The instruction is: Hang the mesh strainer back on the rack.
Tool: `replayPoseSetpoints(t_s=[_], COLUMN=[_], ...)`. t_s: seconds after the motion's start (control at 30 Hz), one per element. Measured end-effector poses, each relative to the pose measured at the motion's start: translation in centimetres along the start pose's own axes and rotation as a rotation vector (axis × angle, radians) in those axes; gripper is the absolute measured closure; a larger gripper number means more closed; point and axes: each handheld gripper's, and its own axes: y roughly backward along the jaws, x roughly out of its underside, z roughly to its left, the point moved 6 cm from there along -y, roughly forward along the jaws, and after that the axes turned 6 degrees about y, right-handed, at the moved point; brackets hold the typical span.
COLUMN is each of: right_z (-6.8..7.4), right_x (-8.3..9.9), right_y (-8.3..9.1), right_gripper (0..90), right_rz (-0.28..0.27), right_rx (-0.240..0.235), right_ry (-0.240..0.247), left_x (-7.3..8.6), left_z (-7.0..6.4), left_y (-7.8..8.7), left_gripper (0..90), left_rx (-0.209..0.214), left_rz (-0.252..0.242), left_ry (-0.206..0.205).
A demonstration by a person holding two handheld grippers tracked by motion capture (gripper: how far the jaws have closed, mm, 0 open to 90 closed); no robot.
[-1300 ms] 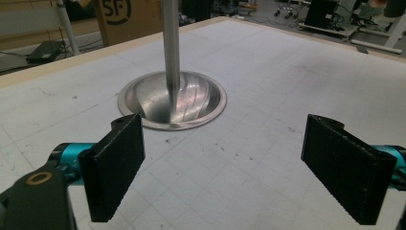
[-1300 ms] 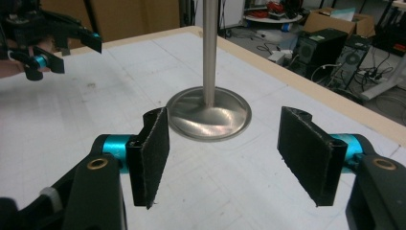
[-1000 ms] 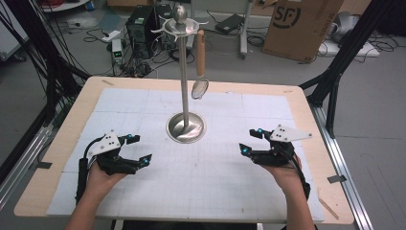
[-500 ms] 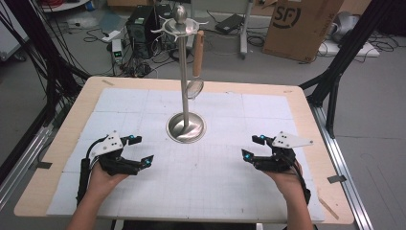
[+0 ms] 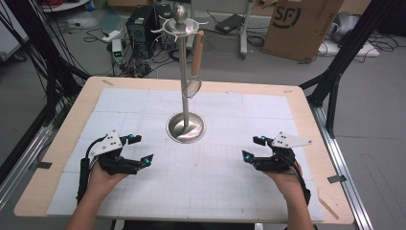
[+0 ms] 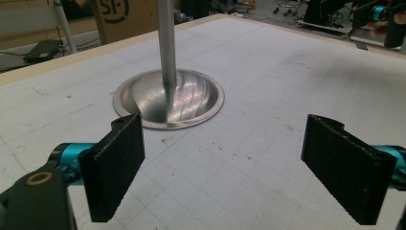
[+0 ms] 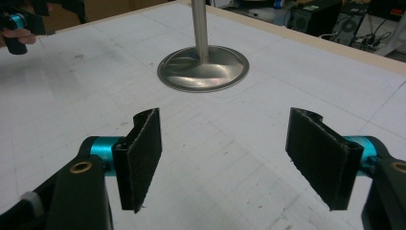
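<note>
A metal stand (image 5: 186, 125) rises from a round base at the centre of the high view, its thin pole topped by a ball and short hooks in the upper middle of the frame. A small strainer with a wooden handle (image 5: 194, 67) hangs from one hook, just right of the pole and clear of the table. The base sits on a white gridded mat (image 5: 230, 167) that covers most of the wooden table (image 5: 306, 120), leaving a bare wood border along every edge.

The left gripper (image 5: 137, 152) sits in the lower left of the high view, held in a hand (image 5: 103, 175), jaws spread wide with nothing between them. In the left gripper view the base lies beyond and between the two black pads (image 6: 115, 167), apart from them. The right gripper (image 5: 253, 148) is at the lower right, also held in a hand (image 5: 287, 179), jaws wide apart and empty. Bare mat lies between the two grippers and between each gripper and the base.

Beyond the far edge, at the top of the frame, are a cardboard box (image 5: 301, 24) and tangled cables (image 5: 139, 52) on the floor.
</note>
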Motion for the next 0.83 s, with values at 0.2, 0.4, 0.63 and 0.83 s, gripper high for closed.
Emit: replayPoseSetpoints(t_s=[0.2,0.4,0.63,0.83], right_z=[0.09,0.08,0.17,0.25], right_x=[0.13,0.35,0.38,0.48], right_y=[-0.07,-0.33,-0.29,-0.35], right_gripper=[27.7,27.5,27.4,27.3], right_rz=[0.012,0.027,0.029,0.035], right_rx=[0.006,-0.004,-0.004,-0.006], right_ry=[0.003,0.002,0.004,0.003], left_x=[-0.08,-0.11,-0.16,-0.24], left_z=[-0.09,0.08,0.02,-0.07], left_y=[0.09,0.14,0.08,0.17], left_gripper=[15.5,15.5,15.5,15.4], left_rx=[0.003,-0.007,-0.004,-0.002], left_rz=[-0.005,-0.006,-0.008,-0.011], left_ry=[0.001,0.000,-0.002,0.000])
